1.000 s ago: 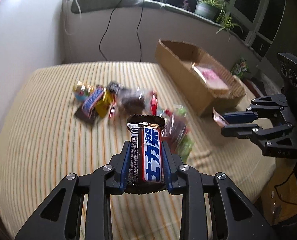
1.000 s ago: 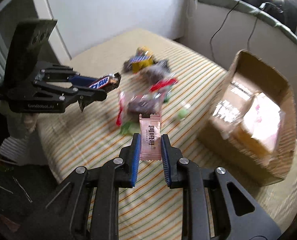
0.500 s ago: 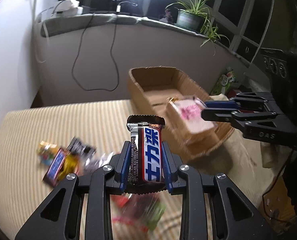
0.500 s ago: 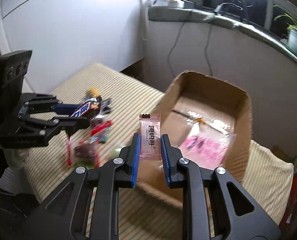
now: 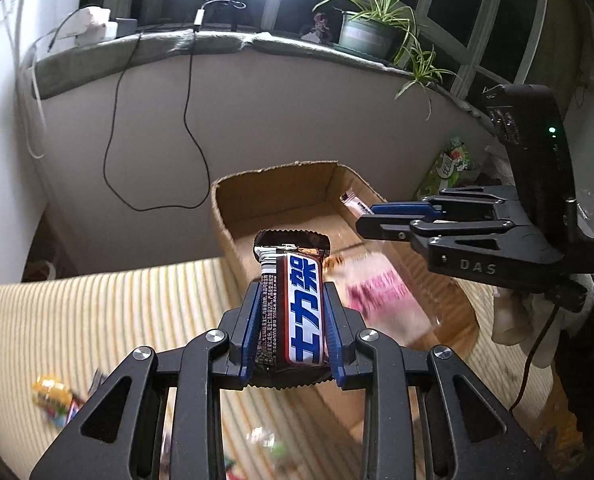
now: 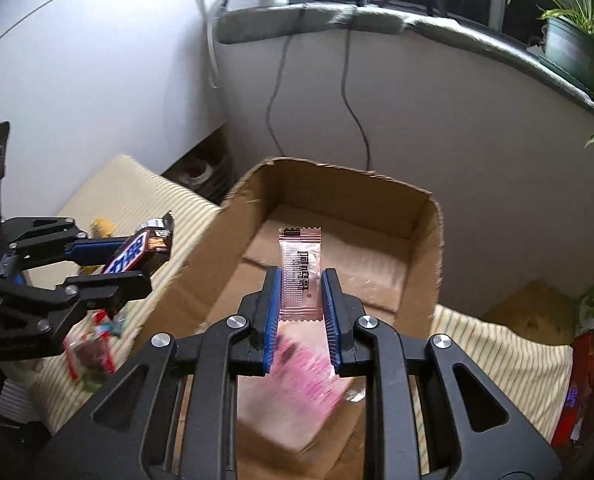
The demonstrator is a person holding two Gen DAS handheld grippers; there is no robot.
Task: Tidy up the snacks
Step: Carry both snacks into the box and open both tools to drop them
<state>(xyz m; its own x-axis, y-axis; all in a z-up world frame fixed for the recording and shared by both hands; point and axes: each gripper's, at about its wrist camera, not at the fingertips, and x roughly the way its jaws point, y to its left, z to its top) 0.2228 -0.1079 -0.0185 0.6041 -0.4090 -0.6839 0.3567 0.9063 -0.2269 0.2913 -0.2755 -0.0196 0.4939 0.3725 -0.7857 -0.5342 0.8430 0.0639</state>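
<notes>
right tongs (image 6: 299, 304) holding pink sachet (image 6: 300, 268) upright over cardboard box (image 6: 425, 240); left tongs (image 5: 293, 316) holding snickers bar (image 5: 293, 304) at the box's near edge.

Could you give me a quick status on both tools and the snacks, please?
Left tool shut on chocolate bar. Right tool shut on pink sachet, over cardboard box. Nothing blocking the box.

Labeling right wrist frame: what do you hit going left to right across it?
Left tongs gripping the chocolate bar → loose snacks on the striped cloth → cardboard box wall → pink sachet in the right tongs → potted plant on the far-right sill.
</notes>
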